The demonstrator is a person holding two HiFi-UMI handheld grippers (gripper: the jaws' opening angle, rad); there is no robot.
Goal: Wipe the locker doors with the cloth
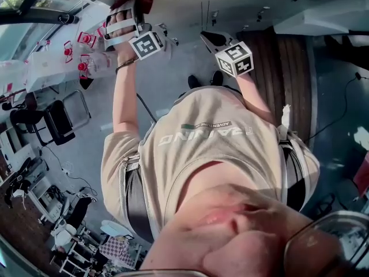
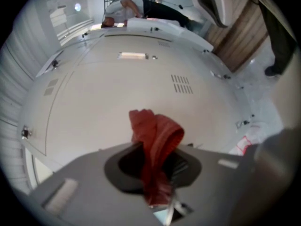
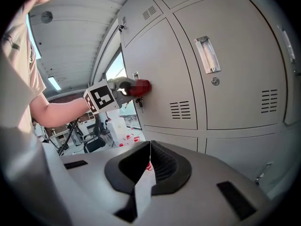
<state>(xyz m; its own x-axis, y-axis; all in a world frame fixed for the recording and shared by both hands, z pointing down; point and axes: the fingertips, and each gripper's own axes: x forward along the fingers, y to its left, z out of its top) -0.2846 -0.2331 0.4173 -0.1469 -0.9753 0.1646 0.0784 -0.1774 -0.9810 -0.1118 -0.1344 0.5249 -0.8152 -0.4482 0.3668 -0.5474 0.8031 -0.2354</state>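
Location type: indoor workshop or lab space with a locker area. In the head view, a bank of grey vented metal locker doors (image 1: 230,4) stands at 12 o'clock. Black office chairs (image 1: 55,123) and a white work table (image 1: 43,68) occupy 9 to 10 o'clock.

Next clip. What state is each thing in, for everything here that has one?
left tongs: shut on the red cloth
red cloth: bunched up, held at a locker door
right tongs: shut, nothing between them
locker doors: closed
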